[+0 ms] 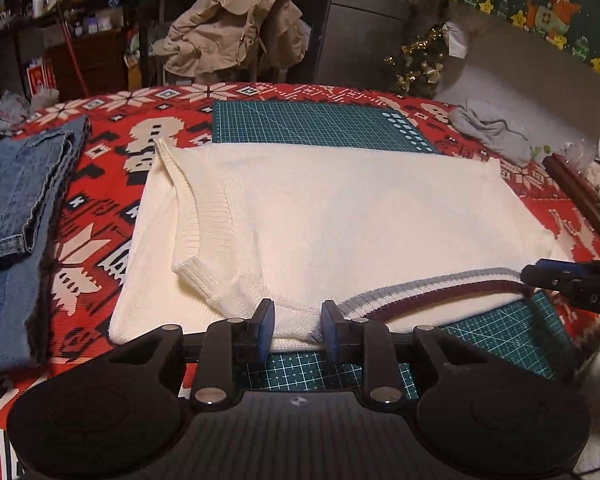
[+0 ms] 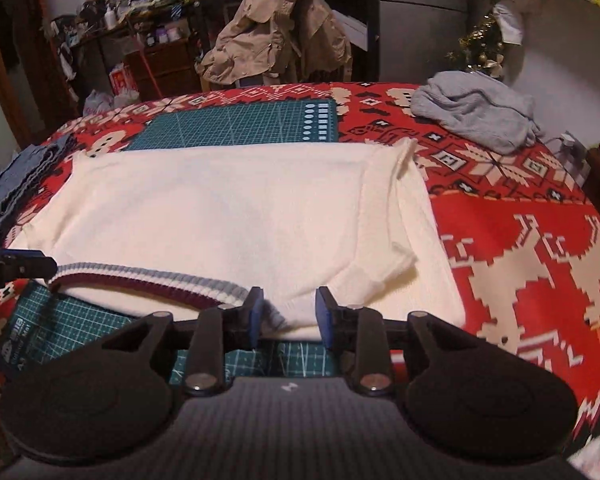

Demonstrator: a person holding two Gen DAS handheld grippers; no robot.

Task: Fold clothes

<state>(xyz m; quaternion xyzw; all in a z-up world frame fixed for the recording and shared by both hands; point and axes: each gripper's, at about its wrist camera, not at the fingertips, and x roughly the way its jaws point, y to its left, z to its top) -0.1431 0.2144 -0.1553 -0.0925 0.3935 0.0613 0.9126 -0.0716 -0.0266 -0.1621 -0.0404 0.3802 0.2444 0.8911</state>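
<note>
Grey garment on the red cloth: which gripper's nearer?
Right. The right gripper is at the sweater's right end, toward the grey garment; the left gripper is further left.

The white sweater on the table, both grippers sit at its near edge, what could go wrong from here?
1. The white sweater has a sleeve cuff folded loosely on top; another fold could slide it out.
2. The left gripper and right gripper stand open at the near edge, so a careless re-grip might catch one layer only.
3. The striped hem already curls up, so the fold may end uneven.
</note>
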